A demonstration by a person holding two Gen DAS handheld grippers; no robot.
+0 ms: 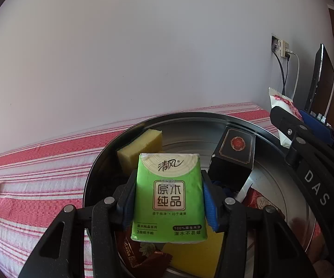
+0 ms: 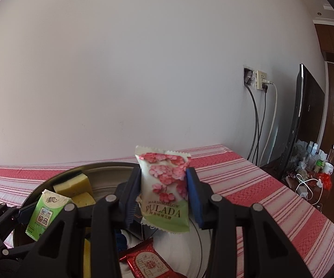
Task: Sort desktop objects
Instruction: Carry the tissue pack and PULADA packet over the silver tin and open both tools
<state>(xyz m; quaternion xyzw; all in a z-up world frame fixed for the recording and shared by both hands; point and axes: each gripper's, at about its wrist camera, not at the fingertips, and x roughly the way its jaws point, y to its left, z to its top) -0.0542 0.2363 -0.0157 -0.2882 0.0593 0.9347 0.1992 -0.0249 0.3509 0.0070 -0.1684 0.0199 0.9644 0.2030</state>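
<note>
The left tongs (image 1: 169, 199) are clamping a green tissue pack (image 1: 169, 199) by its two sides, jaws part closed on it, and are holding it upright over the near part of a round metal tray (image 1: 280, 185). The right tongs (image 2: 163, 193) are pinching a flowered marshmallow packet (image 2: 164, 192), jaws nearly closed on its thin wrapper, just above the tray's right side.

Both things are being carried over the tray, so the step in hand looks like the drop-off. The next move probably calls for lowering each one onto a free patch and then opening the jaws.

The tray is already holding yellow sponges (image 1: 141, 148), a black box (image 1: 234, 157) and red sweet packets (image 2: 150, 264); the barest floor is lying at the middle and far right. The two tongs are working close beside each other, so room between them is tight. Beyond the rim, the striped red tabletop (image 2: 248, 185) is lying open up to the wall.
</note>
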